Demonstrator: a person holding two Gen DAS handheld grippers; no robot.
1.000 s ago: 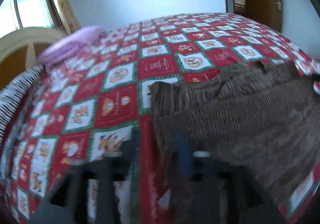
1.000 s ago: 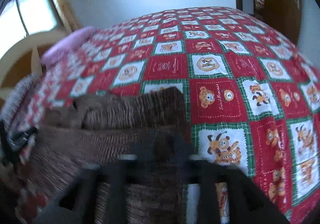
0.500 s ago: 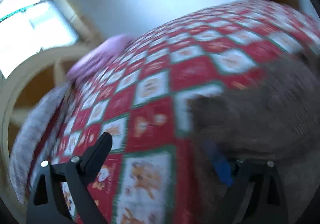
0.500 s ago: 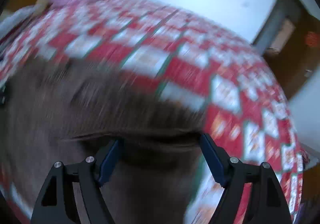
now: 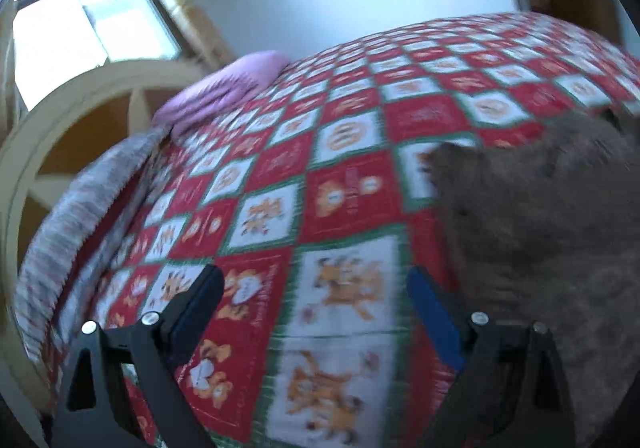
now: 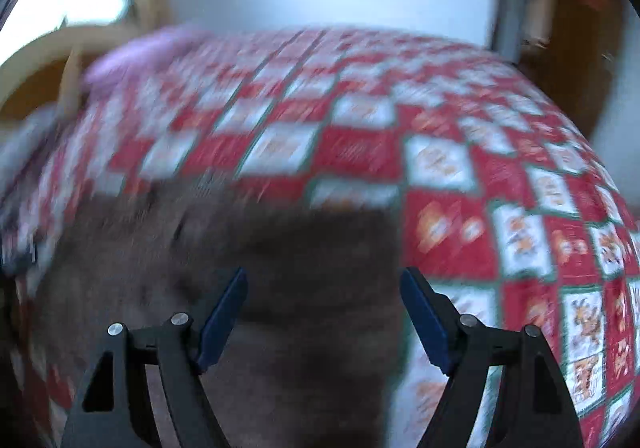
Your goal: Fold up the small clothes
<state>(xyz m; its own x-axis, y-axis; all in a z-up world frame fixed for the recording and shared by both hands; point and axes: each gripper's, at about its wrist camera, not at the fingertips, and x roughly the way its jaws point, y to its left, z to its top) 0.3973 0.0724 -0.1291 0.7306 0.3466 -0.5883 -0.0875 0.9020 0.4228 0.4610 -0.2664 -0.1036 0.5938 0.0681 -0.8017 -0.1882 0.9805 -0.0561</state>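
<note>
A second ago both were clamped on the brown garment [image 5: 552,232]; now the left hand-held gripper [image 5: 316,288] stands released over bare bedspread [image 5: 352,192], the garment at the frame's right. The right hand-held gripper [image 6: 322,288] gapes above the garment [image 6: 288,256], seemingly not touching, though blurred.

A red-and-white checked quilt [image 5: 340,200] is covering the bed, a purple pillow [image 5: 224,88] is lying at its far corner, and light is coming through a window [image 5: 80,36]
</note>
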